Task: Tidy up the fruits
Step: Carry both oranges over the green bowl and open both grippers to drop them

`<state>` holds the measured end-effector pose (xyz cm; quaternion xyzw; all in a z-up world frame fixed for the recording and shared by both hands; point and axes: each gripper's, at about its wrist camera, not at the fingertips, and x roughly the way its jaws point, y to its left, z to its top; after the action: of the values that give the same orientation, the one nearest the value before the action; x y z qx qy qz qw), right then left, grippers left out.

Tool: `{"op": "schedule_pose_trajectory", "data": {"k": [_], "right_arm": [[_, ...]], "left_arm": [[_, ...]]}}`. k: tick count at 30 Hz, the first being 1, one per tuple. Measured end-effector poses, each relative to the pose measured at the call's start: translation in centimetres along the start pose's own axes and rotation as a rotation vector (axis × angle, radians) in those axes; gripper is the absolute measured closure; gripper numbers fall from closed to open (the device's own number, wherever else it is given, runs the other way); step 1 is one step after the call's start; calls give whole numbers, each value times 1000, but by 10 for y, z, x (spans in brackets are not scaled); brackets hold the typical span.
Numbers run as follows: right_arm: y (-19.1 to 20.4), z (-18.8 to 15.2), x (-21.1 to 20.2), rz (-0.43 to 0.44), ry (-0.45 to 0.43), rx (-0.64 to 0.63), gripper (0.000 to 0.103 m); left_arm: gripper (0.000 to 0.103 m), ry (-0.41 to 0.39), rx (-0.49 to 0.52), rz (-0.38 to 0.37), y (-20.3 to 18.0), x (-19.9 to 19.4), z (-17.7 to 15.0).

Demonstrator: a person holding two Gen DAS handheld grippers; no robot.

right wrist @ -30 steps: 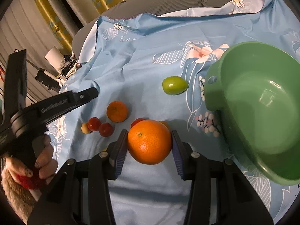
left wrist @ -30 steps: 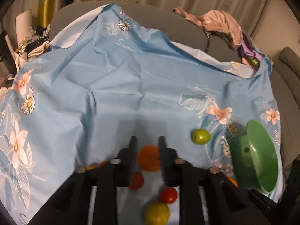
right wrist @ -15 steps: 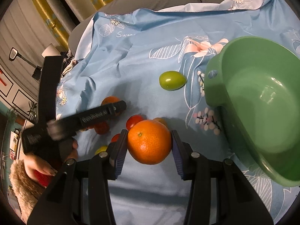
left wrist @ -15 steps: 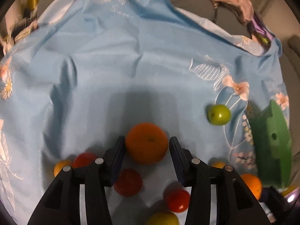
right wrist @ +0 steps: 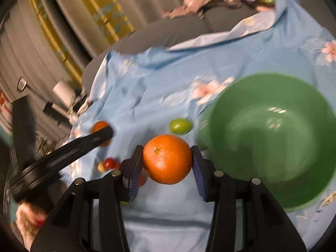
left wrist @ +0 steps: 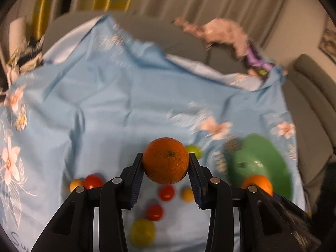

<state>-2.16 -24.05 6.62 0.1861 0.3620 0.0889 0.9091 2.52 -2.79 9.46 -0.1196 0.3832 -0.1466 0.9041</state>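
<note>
Left gripper [left wrist: 166, 163], jaws just closing, clamps an orange [left wrist: 166, 160]; right gripper [right wrist: 167, 160] clamps another orange [right wrist: 167, 159] beside the bowl [right wrist: 273, 142].

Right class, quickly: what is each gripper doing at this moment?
Left gripper: closed on an orange; its jaws have just been closing.
Right gripper: closed on another orange, near the green bowl.

Black fingers [left wrist: 137, 175] with blue ribbed pads, silver screws.
</note>
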Motion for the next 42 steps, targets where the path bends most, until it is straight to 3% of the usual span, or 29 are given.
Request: {"op": "schedule_pose_trajectory", "data": {"k": [6, 13, 18, 26, 42], "right_arm": [[-43, 9, -28, -78, -81, 106, 57], [-92, 13, -50, -157, -131, 223, 57], [-116, 11, -49, -174, -109, 281, 57], [-120, 14, -41, -185, -90, 279, 57], [-123, 12, -42, -200, -98, 274, 55]], "left_arm": [[63, -57, 71, -120, -45, -21, -2], [63, -21, 173, -201, -101, -3, -11], [63, 13, 207, -200, -121, 18, -21], [62, 58, 234, -178, -139, 40, -34], [63, 93, 214, -209, -146, 56, -40]]}}
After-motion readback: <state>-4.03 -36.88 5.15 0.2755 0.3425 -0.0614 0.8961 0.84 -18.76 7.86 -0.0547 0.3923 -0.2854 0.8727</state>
